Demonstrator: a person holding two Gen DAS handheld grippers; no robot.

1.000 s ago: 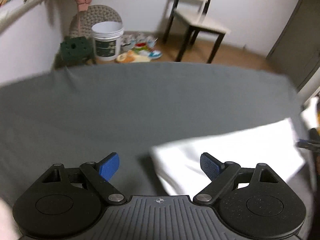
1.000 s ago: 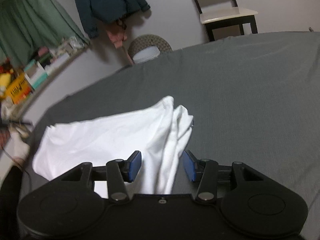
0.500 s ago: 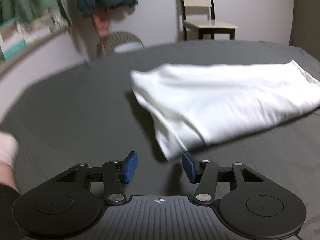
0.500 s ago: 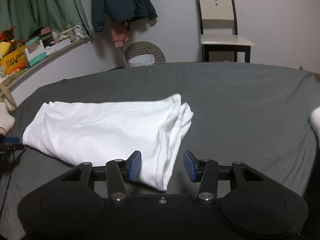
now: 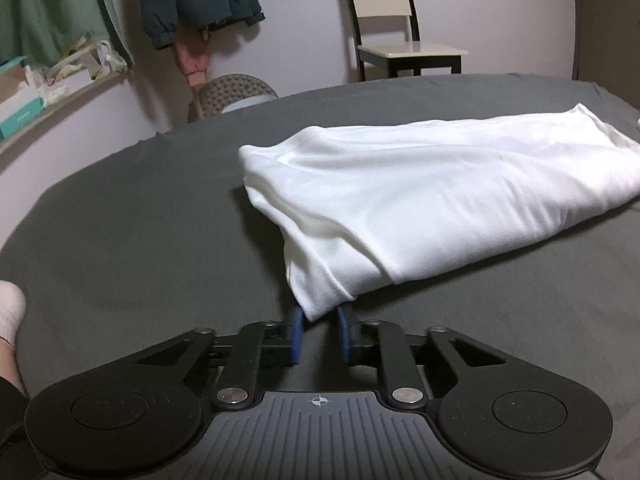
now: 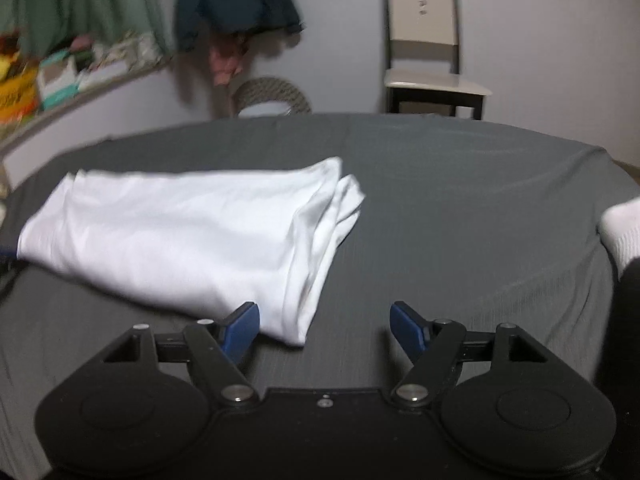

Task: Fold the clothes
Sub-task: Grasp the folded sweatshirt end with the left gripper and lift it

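On the grey bed sheet [image 5: 140, 220], one folded white garment [image 5: 420, 208], left gripper [image 5: 320, 330] pinched onto its near corner, right gripper [image 6: 326, 326] spread wide at its other end, gripping nothing, one chair [image 6: 428, 60] beyond.

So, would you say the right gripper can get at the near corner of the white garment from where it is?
Probably yes: the right gripper is open, and the white garment corner lies just ahead with only bare grey sheet between them.
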